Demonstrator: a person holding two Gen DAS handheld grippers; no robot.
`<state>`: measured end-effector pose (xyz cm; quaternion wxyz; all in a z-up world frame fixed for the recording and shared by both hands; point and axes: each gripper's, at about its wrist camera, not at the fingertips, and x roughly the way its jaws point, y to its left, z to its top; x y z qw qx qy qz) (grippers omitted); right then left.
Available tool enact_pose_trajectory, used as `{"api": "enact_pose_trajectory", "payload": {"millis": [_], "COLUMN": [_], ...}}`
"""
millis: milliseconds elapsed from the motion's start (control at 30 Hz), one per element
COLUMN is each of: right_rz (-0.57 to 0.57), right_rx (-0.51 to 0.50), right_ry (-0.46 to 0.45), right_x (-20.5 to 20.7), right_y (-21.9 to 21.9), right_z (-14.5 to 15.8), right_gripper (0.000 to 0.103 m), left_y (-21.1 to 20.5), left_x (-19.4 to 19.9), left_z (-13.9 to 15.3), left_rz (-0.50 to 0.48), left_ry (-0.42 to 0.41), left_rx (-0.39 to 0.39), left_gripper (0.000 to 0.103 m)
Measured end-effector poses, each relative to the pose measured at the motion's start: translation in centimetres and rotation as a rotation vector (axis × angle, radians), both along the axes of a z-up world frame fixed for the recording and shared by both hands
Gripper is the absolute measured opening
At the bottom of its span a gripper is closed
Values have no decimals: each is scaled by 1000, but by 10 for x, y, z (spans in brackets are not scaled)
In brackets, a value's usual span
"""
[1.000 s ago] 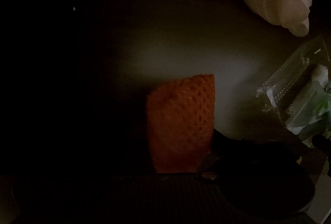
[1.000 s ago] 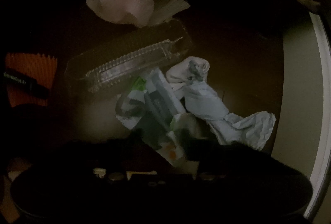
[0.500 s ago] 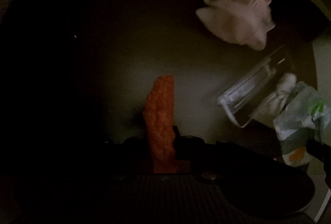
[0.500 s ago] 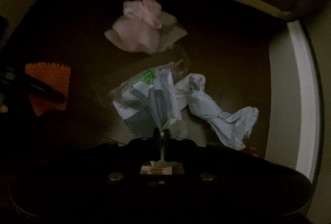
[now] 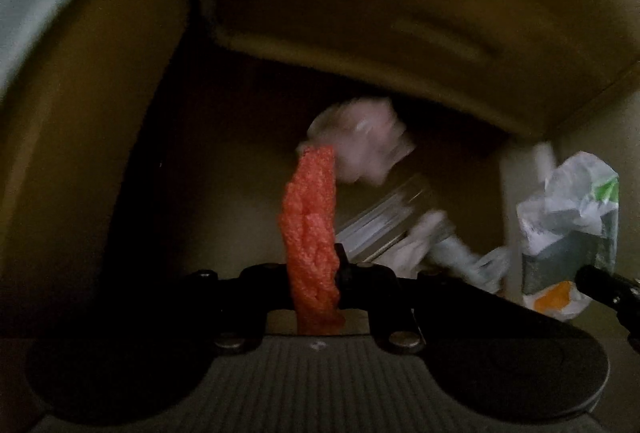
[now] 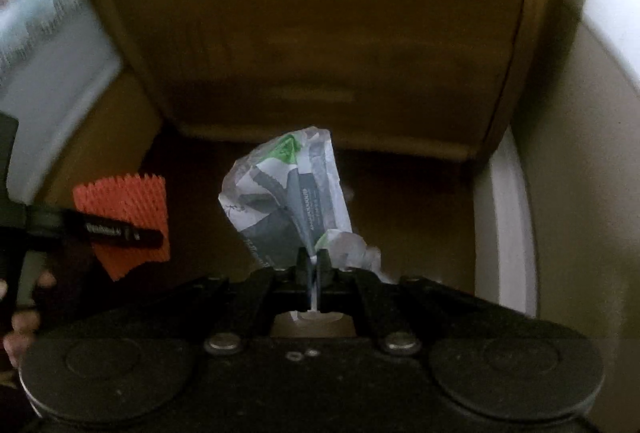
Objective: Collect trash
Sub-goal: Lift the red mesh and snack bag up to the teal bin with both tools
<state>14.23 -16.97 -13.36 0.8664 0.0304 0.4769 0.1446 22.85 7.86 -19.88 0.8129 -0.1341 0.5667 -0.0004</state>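
- The orange foam net (image 5: 312, 233) is a dimpled mesh sleeve, squeezed flat and standing upright between the jaws of the left gripper (image 5: 316, 273), which are clenched on its lower end; seen from the right wrist its top edge is zigzag.
- The crumpled wrapper (image 6: 288, 197), white with grey panels and a green patch, is pinched at a thin twisted end by the right gripper (image 6: 314, 261), jaws clamped tight on it, the rest fanning upward.
- Both pieces are lifted clear of the dark surface (image 6: 408, 217) below.
- On that surface lie a pale pink crumpled wad (image 5: 360, 141), a clear plastic tray (image 5: 384, 225) and crumpled white paper (image 5: 452, 253), blurred, close together.
- A brown upholstered cushion (image 6: 320, 33) overhangs the far side; a white curved rim (image 6: 508, 233) bounds the right.
- The two grippers are side by side with a gap between them.
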Motion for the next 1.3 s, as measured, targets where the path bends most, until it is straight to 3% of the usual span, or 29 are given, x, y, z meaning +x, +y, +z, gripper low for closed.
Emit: {"api": "enact_pose_trajectory", "payload": {"millis": [200, 567, 900, 1300], "right_rz": [-34, -47, -60, -37], "right_rx": [70, 93, 132, 123], "right_ry": [-116, -312, -446, -596], "right_x": [-1, -3, 12, 45], "right_y": [-7, -6, -13, 3], "right_z": [82, 198, 282, 370], "right_gripper": [1, 1, 1, 1], "left_y": [-13, -17, -20, -31], "left_x": [-5, -4, 2, 16], "left_z": [90, 247, 340, 438], "left_rz": [-29, -85, -139, -162], "left_ry": [-142, -361, -474, -622], "left_rx": [-1, 7, 18, 110], "left_gripper": [13, 13, 14, 14]}}
